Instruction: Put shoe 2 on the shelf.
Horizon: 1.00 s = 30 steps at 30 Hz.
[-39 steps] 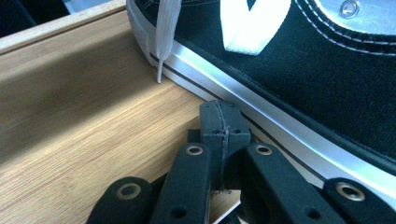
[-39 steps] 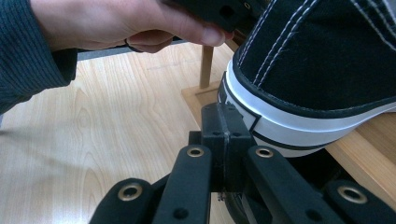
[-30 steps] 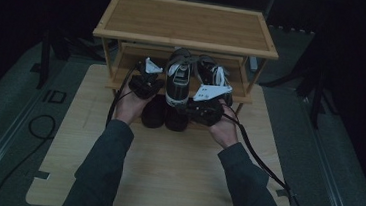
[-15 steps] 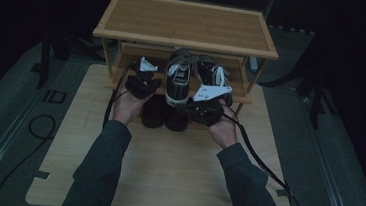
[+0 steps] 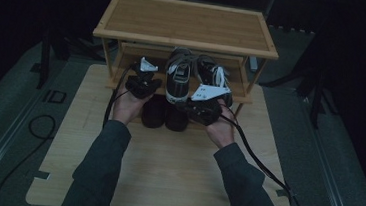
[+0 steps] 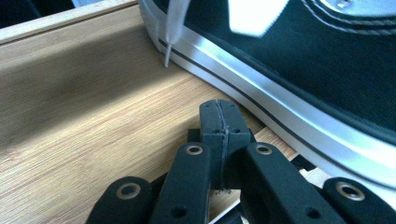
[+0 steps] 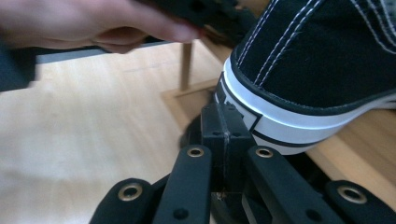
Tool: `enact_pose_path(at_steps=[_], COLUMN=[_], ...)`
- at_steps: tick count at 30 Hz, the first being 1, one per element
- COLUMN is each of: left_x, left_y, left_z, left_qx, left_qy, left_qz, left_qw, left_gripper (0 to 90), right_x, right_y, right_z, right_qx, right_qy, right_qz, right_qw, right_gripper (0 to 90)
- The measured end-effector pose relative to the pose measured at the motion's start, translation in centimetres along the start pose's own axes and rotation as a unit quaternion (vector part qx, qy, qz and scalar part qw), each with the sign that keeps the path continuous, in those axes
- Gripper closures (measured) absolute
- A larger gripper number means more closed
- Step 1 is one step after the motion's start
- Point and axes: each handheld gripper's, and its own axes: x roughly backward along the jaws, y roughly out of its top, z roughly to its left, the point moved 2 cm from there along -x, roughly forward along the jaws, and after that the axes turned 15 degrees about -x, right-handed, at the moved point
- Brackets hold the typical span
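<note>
1. The left gripper (image 5: 142, 82) sits left of the middle of the high view – its jaws are pressed together, holding nothing. It rests by the rack's (image 5: 188, 20) lower shelf (image 6: 84, 140).
2. In the left gripper view, the shoe (image 6: 327, 79) lies just right of the closed tips, with a white lace (image 6: 172, 28) hanging down at the top.
3. The shoe (image 5: 179, 77) sits on the lower shelf, in the middle of the high view.
4. The right gripper (image 5: 205, 107) is right of the middle – jaws closed too, empty, just under the shoe's heel (image 7: 280, 107).
5. I think the work has hardly begun: no shoe is gripped yet, so grabbing and moving it are left.
</note>
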Motion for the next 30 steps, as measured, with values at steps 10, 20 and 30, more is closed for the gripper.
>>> enact_pose_path(at_steps=[10, 20, 30], left_x=[0.0, 0.0, 0.0], left_y=[0.0, -0.1, -0.1], left_z=[0.0, 0.0, 0.1], left_qx=[0.001, 0.003, 0.006], left_qy=[0.0, -0.003, -0.004], left_qz=[-0.001, -0.003, -0.004], left_qw=[1.0, 1.0, 1.0], left_gripper=[90.0, 90.0, 90.0], right_x=[-0.7, -1.9, -2.4], right_y=[-0.1, 0.7, 0.9], right_z=[0.0, -0.1, -0.1], right_qx=[-0.004, -0.009, -0.007], right_qy=[-0.025, -0.042, -0.041], right_qz=[-0.015, -0.013, -0.011], right_qw=[0.9996, 0.999, 0.9991], right_gripper=[90.0, 90.0, 90.0])
